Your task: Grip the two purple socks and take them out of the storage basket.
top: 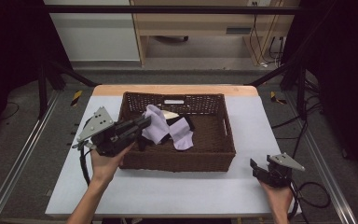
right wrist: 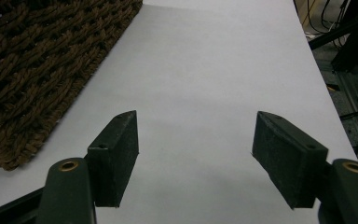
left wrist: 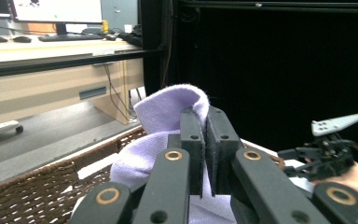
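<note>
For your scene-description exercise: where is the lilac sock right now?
In the high view the lilac sock hangs over the left part of the wicker basket, pinched by the left gripper, beside a second lilac sock.

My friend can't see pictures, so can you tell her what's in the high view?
The left tongs are shut on a lilac sock, holding it above a brown wicker basket with more socks inside. The right tongs rest open on the white table, right of the basket.
</note>
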Tool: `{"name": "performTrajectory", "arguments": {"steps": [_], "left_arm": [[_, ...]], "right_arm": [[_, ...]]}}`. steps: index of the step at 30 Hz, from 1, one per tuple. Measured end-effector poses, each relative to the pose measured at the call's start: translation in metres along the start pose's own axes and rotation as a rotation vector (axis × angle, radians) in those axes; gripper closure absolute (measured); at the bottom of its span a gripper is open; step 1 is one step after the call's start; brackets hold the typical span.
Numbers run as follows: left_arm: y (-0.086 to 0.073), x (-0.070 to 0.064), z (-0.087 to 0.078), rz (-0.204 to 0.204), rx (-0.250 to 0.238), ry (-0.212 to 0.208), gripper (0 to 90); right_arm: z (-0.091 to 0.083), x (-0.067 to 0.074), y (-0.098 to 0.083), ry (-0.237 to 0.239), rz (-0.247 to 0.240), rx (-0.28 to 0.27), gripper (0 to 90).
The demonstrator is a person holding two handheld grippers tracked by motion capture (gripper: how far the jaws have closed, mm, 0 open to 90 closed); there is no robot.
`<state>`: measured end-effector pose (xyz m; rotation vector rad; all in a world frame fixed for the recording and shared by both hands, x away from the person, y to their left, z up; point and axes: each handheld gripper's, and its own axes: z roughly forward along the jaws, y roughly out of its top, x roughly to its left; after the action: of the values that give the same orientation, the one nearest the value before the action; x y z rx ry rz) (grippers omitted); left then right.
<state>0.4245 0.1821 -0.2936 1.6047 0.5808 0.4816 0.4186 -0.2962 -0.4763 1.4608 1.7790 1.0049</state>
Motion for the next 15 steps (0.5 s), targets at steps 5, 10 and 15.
{"name": "performTrajectory", "arguments": {"steps": [5,10,15], "left_arm": [[-0.007,-0.011,-0.01,0.008,0.018,-0.021,85.5],[-0.018,-0.021,-0.018,0.013,0.034,-0.048,85.5],[-0.027,-0.03,-0.024,0.024,0.049,-0.064,85.5]], "right_arm": [[0.0,0.001,0.0,0.0,0.001,0.003,31.8],[0.0,0.0,0.0,0.001,0.0,0.001,32.0],[-0.001,0.001,0.0,0.001,-0.002,0.0,32.1]]}}
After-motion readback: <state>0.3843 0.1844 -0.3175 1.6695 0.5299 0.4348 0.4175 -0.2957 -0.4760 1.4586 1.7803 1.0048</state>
